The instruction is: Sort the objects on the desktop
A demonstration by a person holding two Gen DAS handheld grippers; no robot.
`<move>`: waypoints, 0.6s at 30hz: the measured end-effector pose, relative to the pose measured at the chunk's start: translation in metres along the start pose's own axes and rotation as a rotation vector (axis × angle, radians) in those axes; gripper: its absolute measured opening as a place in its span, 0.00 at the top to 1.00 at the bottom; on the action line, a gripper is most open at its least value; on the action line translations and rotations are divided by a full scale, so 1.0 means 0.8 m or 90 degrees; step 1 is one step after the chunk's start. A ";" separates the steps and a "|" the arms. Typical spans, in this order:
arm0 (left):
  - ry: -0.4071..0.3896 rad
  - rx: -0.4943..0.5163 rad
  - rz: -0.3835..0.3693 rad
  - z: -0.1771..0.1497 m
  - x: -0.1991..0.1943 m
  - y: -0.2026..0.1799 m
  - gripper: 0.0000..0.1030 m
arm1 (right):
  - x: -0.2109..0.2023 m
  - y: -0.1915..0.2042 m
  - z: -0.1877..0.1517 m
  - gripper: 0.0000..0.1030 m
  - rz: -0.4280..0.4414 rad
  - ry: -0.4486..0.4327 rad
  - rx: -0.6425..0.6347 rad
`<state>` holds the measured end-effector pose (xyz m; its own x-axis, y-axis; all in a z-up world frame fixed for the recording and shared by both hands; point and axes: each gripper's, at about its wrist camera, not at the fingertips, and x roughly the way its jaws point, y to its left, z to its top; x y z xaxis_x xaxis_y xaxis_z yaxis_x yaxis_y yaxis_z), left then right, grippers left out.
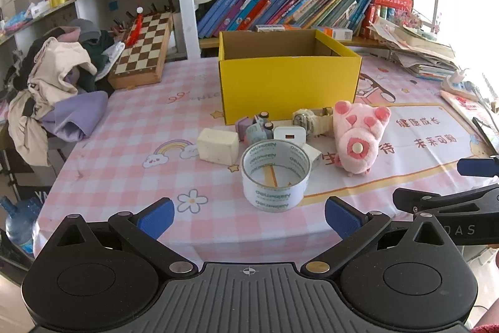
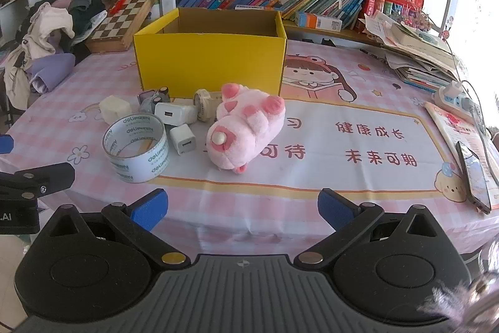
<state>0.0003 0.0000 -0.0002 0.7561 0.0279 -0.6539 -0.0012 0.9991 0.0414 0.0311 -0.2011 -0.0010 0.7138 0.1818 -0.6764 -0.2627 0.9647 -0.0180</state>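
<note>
The box shows only its yellow front wall and part of its brown inside; its floor is hidden in both views, so what it holds cannot be told. Behind the tape roll, the small grey and purple pieces overlap one another and are hard to make out, and the watch is partly covered by the plush pig. One white charger sits just beside the roll, largely hidden by it in the left wrist view; a second charger lies behind it. The cream block lies to the left of the cluster. The pig lies on its back, paws up, its long axis running from the near tail end back toward the box, tilted rightward in the right wrist view. The roll stands flat on the worktop, its open core facing up. The left gripper has its blue pads wide apart and holds nothing; the roll lies straight ahead of it, near but not between the pads. The right gripper is likewise spread and empty, with the pig ahead and slightly left, apart from it. Each gripper shows only partly at the edge of the other's view. A phone lies at the worktop's right edge.
</note>
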 end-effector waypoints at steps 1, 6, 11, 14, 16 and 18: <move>0.003 0.000 0.000 0.000 0.000 0.000 0.00 | -0.001 -0.001 0.000 0.00 -0.001 0.001 0.000; 0.012 -0.001 -0.005 0.007 0.001 0.001 0.00 | -0.003 -0.007 0.003 0.00 -0.006 0.008 -0.001; 0.006 0.005 -0.006 0.001 0.002 -0.001 0.00 | 0.007 0.005 0.003 0.00 -0.009 0.010 0.005; 0.013 0.005 -0.006 0.001 0.005 0.000 0.00 | 0.007 0.006 0.001 0.00 -0.010 0.011 0.004; 0.014 0.005 -0.006 0.000 0.005 0.001 0.00 | 0.006 0.006 0.001 0.00 -0.009 0.011 0.003; 0.013 0.007 -0.007 0.001 0.004 0.000 0.00 | 0.006 0.006 0.001 0.00 -0.009 0.010 0.003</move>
<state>0.0030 0.0003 -0.0020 0.7421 0.0178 -0.6701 0.0141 0.9990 0.0421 0.0337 -0.1954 -0.0040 0.7073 0.1646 -0.6875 -0.2490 0.9682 -0.0244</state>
